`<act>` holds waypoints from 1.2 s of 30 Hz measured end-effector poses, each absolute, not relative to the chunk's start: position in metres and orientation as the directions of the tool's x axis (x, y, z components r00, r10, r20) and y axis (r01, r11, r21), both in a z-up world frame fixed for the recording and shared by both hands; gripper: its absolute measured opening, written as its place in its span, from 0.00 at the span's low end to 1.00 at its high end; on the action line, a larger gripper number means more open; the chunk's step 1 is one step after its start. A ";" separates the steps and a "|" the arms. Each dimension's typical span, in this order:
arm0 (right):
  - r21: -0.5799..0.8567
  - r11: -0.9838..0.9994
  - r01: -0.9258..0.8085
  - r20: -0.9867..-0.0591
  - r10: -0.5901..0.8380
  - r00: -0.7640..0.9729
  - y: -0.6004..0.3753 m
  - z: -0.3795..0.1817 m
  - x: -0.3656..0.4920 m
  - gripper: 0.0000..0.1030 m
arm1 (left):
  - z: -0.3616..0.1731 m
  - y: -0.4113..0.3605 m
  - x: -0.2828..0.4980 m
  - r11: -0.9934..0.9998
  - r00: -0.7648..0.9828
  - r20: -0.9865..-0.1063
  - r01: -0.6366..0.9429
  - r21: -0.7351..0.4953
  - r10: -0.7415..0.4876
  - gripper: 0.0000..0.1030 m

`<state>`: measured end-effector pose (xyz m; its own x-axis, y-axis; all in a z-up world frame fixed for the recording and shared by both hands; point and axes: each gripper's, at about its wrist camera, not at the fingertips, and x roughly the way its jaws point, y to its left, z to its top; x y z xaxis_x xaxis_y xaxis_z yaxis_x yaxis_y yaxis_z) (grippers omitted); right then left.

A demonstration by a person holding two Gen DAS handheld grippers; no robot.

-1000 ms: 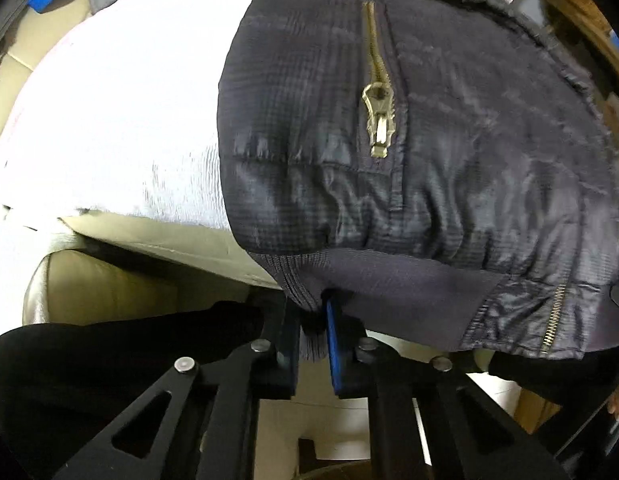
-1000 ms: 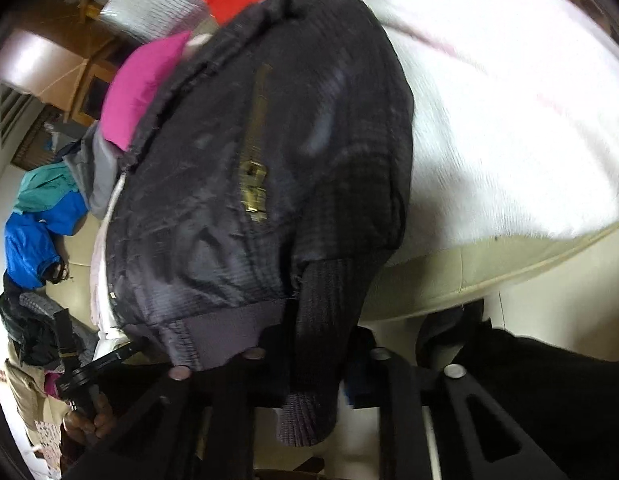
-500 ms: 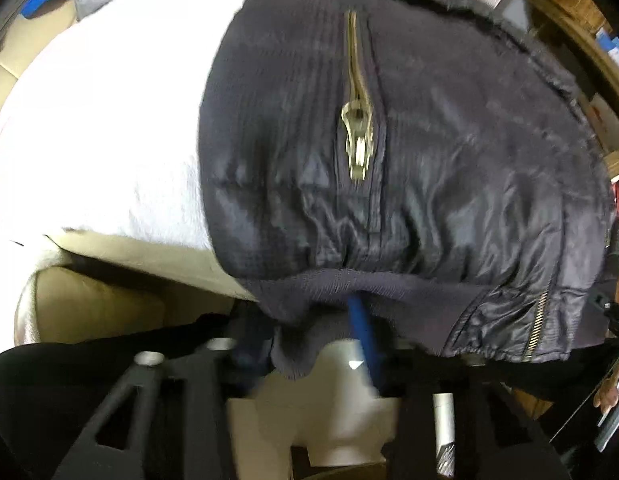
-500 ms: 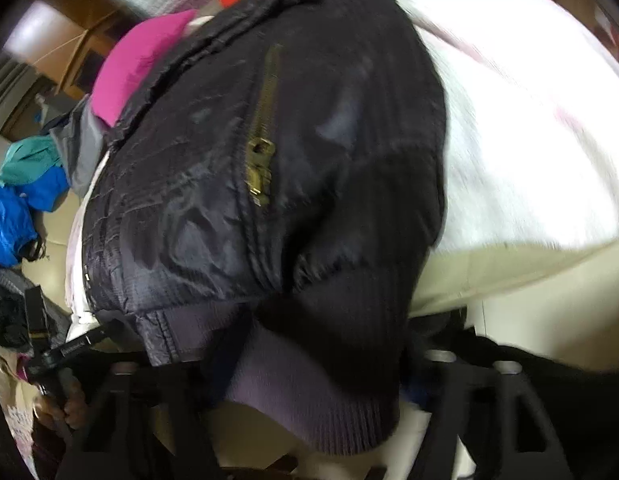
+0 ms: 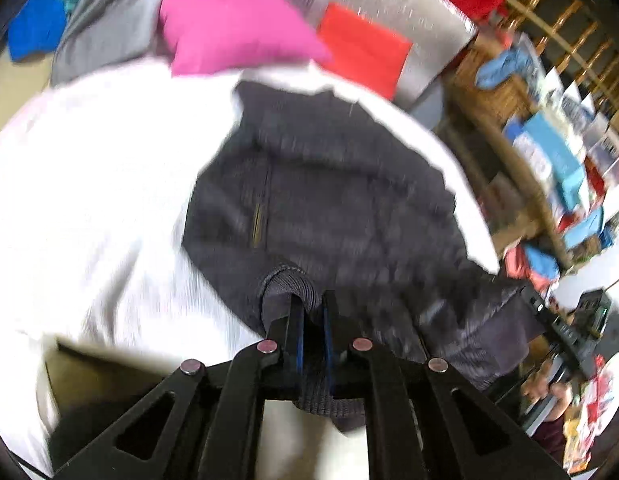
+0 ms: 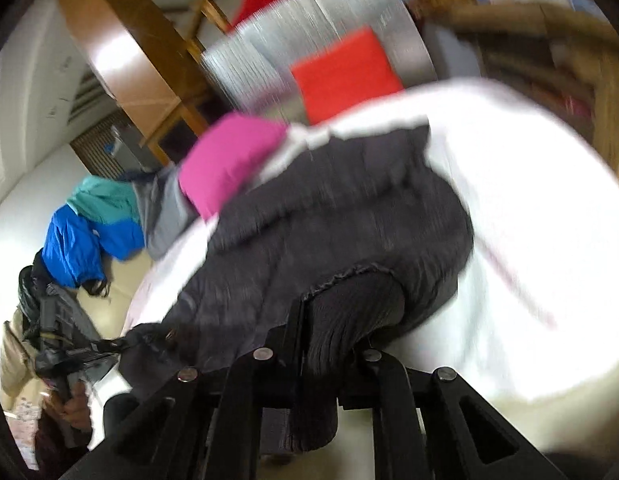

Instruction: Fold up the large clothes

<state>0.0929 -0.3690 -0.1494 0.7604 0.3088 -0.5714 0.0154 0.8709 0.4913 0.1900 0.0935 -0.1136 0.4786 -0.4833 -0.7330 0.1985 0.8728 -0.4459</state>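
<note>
A dark quilted jacket (image 5: 329, 200) with a brass pocket zip lies on a white blanket (image 5: 89, 200). In the left wrist view my left gripper (image 5: 309, 304) has its jaws closing tight on the jacket's ribbed hem (image 5: 287, 280), lifted off the blanket edge. In the right wrist view my right gripper (image 6: 337, 316) has its jaws closing on the ribbed knit cuff (image 6: 349, 304) at the jacket (image 6: 349, 220)'s other lower corner, and the cloth hangs down between the fingers. Both views are motion-blurred.
A pink cushion (image 5: 233, 28), a red cushion (image 5: 365, 52) and a silver foil sheet (image 5: 389, 4) sit behind the jacket. A blue and teal garment (image 6: 89, 232) and a grey one (image 5: 105, 24) lie at the far left. Wooden shelving with boxes (image 5: 557, 152) stands to the right.
Both grippers briefly loosened, regripped the hem and cuff, then rose with them. The views tipped up, so the cushions and shelving behind the jacket came into sight.
</note>
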 end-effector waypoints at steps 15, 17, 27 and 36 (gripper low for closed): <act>0.393 0.908 0.144 -0.467 0.062 0.882 -0.410 -0.086 0.332 0.12 | -0.068 0.069 0.446 0.866 0.628 -0.632 0.145 -0.478 -0.454 0.09; 0.372 0.912 0.175 -0.481 0.027 0.877 -0.417 -0.093 0.375 0.12 | -0.071 0.058 0.488 0.876 0.631 -0.642 0.136 -0.463 -0.437 0.09; 0.351 0.876 0.330 -0.622 -0.045 0.782 -0.454 -0.198 0.552 0.11 | -0.157 0.010 0.630 0.931 0.569 -0.749 0.086 -0.355 -0.339 0.09; 0.592 0.716 0.369 -0.681 0.200 0.705 -0.495 -0.269 0.587 0.46 | -0.206 0.015 0.649 0.911 0.528 -0.764 0.045 -0.411 -0.371 0.13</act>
<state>0.5871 -0.4955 -0.2692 0.7045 0.2004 -0.6808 0.3686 0.7165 0.5923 0.6490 0.0152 -0.2062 0.5276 -0.3709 -0.7642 0.0452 0.9106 -0.4108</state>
